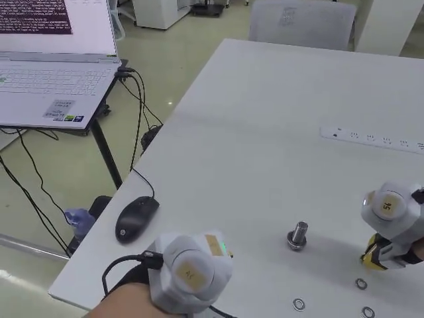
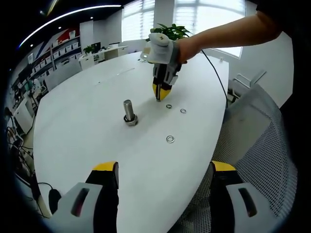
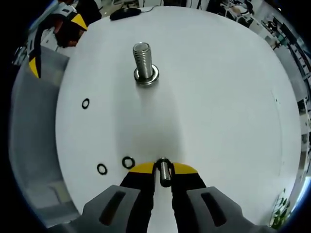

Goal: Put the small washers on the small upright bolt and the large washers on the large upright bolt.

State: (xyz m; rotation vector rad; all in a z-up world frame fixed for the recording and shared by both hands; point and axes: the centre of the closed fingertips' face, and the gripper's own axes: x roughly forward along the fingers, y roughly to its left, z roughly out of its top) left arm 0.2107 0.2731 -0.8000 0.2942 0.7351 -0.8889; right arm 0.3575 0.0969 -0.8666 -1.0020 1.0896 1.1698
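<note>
Gripping: your right fingers (image 3: 140, 171) clamp the small bolt (image 3: 164, 172).
Your left fingers (image 2: 104, 180): spread apart, empty.
Surface: white tabletop (image 3: 218, 107); large bolt (image 3: 145, 63) ahead of the right fingers, washers (image 3: 128, 162) beside them.
Room: bright office.
Unclear: washer sizes.

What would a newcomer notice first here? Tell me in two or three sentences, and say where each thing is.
The large bolt stands upright in the middle of the white table. Near the table's edge the right gripper points down, its jaws shut on the small bolt, with three loose washers lying nearby. The left gripper faces them with its jaws wide open.
</note>
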